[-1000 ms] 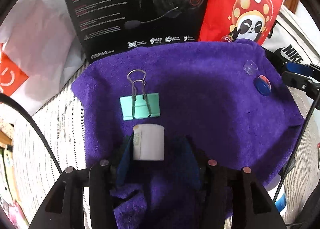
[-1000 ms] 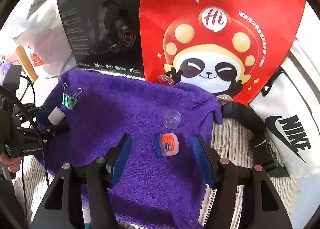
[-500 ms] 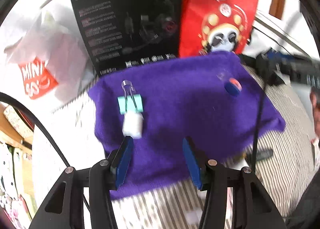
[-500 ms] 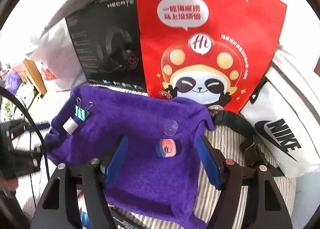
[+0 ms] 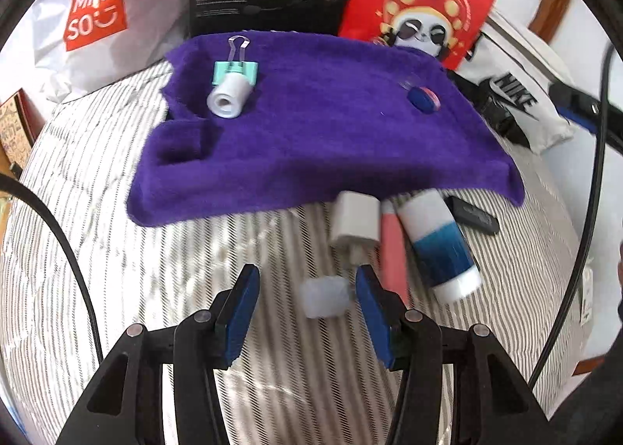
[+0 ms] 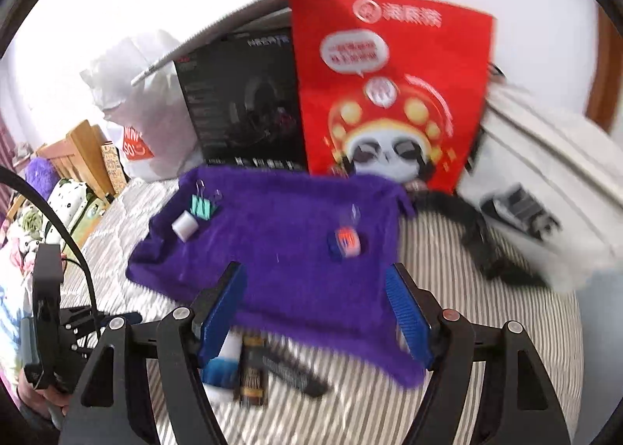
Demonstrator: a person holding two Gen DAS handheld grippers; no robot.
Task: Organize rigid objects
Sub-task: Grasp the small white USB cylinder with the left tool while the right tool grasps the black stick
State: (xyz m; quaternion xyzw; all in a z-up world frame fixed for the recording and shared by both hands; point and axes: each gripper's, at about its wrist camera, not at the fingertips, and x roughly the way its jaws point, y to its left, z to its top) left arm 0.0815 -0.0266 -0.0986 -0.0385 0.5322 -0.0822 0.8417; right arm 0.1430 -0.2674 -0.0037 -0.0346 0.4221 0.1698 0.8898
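Fingers [image 5: 243, 303] of both grippers gape empty; left gripper [image 5: 307, 299] flanks a white cap [image 5: 325, 297] near a glue stick [image 5: 438, 242].

One purple towel [image 5: 311, 125], one binder clip [image 5: 234, 69], one white roll [image 5: 227, 96], one blue jar [image 5: 422, 98], one clear cap [image 5: 407, 83]. Off towel: one white block [image 5: 356, 217], one pink stick [image 5: 393, 250], one blue-white tube [image 5: 438, 242], one small white cap [image 5: 325, 295].

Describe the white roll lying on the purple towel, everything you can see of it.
The white roll is a short, matte cylinder lying on its side on the purple towel near its far left corner, its hollow core facing the left wrist camera. Its far end touches the mint binder clip. No hand-held gripper touches it.
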